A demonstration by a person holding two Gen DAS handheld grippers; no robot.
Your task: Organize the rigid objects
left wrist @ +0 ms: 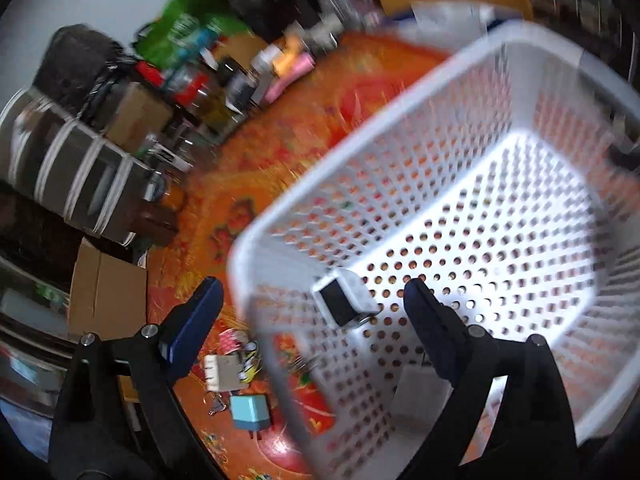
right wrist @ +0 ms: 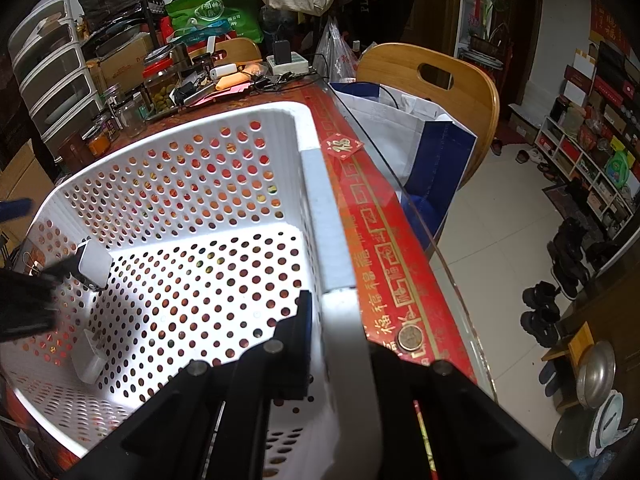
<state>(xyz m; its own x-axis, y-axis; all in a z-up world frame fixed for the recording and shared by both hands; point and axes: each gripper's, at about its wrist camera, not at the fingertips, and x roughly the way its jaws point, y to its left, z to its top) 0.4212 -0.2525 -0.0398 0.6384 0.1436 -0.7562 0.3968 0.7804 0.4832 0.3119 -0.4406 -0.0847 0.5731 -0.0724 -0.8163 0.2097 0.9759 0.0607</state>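
Observation:
A white perforated basket (left wrist: 440, 140) stands on the red patterned table (left wrist: 280, 152). My left gripper (left wrist: 312, 286) hangs open over the basket's near corner. A white charger with a black face (left wrist: 344, 296) sits between its blue fingertips (left wrist: 208, 286), touching neither; it is near the basket's left wall (right wrist: 94, 262). A second white charger (right wrist: 88, 360) lies on the basket floor. Outside the basket lie a white plug (left wrist: 222, 372) and a light blue charger (left wrist: 250, 414). My right gripper (right wrist: 344, 332) is shut on the basket's rim (right wrist: 316, 184).
Jars, boxes, a green bag (right wrist: 216, 12) and drawers (right wrist: 52, 76) crowd the far side of the table. A coin (right wrist: 409, 338) lies near the glass table edge (right wrist: 400, 192). Beyond it are a wooden chair (right wrist: 440, 80), a blue and white bag (right wrist: 420, 136) and the tiled floor.

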